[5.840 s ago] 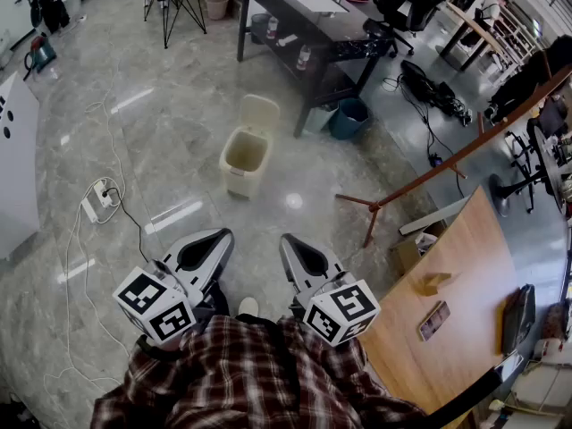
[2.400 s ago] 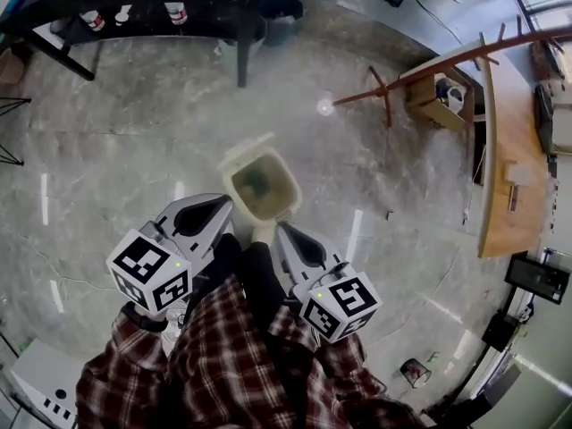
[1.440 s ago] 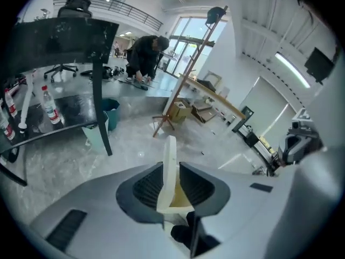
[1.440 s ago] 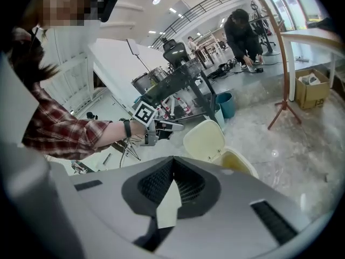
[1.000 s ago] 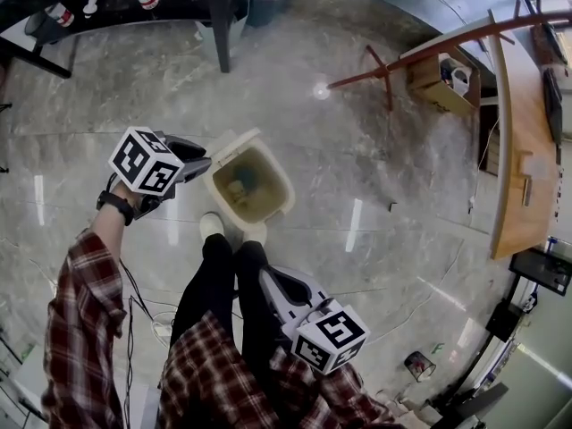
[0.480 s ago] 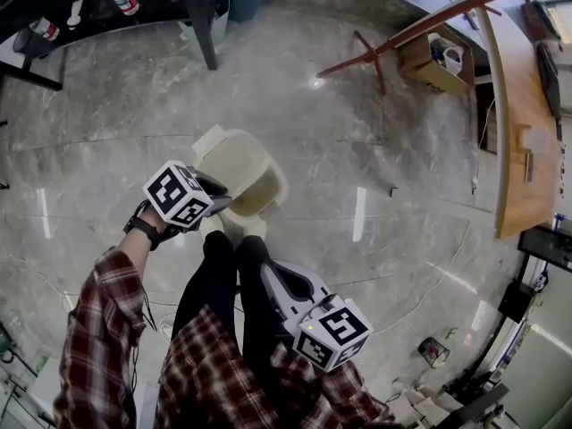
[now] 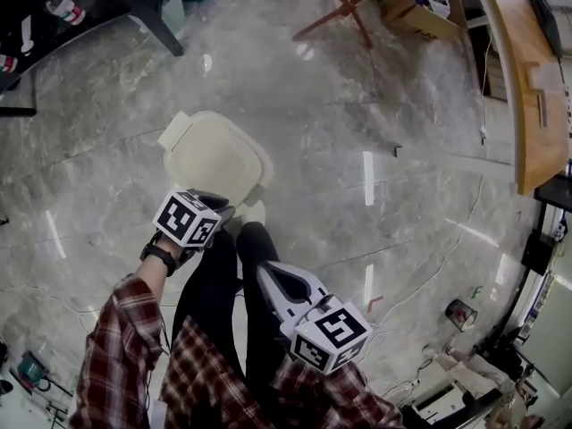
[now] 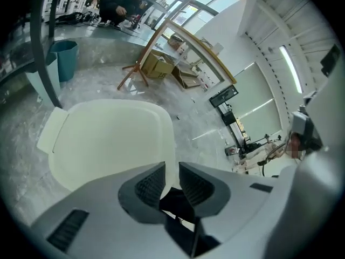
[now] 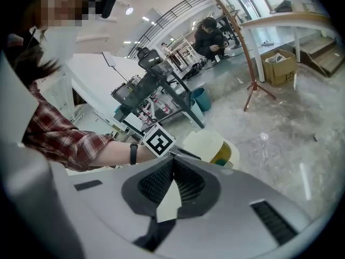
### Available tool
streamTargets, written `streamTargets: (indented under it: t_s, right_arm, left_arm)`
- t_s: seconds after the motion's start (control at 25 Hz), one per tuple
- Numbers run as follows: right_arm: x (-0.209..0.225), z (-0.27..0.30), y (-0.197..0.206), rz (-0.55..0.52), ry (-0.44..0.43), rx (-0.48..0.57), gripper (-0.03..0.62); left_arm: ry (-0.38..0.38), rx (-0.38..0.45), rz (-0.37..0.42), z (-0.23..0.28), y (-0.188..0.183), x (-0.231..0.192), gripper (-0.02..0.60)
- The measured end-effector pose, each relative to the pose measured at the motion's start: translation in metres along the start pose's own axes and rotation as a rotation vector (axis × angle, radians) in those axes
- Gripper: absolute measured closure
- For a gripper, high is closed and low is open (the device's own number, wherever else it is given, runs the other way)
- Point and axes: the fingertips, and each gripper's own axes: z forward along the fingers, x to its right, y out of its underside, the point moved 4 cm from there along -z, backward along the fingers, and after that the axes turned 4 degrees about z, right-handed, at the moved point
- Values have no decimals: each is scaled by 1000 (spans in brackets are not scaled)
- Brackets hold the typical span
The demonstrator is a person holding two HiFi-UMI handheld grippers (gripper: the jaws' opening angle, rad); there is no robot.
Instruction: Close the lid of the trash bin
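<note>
The cream trash bin lid (image 7: 213, 150) lies almost flat over its bin, hiding the opening in the head view. It fills the left gripper view (image 8: 108, 139). In the right gripper view the lid (image 9: 205, 142) still stands slightly raised, with a strip of yellowish bin interior (image 9: 230, 156) showing under it. My left gripper (image 7: 225, 207) sits at the lid's near edge. Its jaws (image 8: 171, 178) are closed to a narrow gap with the lid's edge between them. My right gripper (image 7: 266, 271) hangs by the person's legs, away from the bin, shut and holding nothing (image 9: 172, 166).
The person's legs and shoes (image 7: 253, 213) stand right at the bin's near side. A dark table (image 7: 80, 12) and teal bucket (image 8: 66, 55) are beyond the bin. A wooden stand (image 7: 344, 12), a cardboard box (image 7: 418, 7) and a wooden desk (image 7: 527, 79) lie to the right.
The lid has swung from upright and open down over the bin. My left gripper moved with it, toward the bin's near edge. The right gripper stayed low by the legs.
</note>
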Motion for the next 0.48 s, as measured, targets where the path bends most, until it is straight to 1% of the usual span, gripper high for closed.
streamTargets:
  t_s: [0.12, 0.2, 0.48]
  right_arm:
    - [20, 3, 12, 27, 16, 0, 582]
    - [34, 4, 16, 34, 28, -1, 582]
    - [67, 15, 21, 76, 52, 0, 582]
  left_arm:
    - [-30, -13, -66, 27, 8, -6, 499]
    - [-51, -32, -83, 43, 11, -9, 499]
    - [-89, -98, -49, 77, 18, -21, 499]
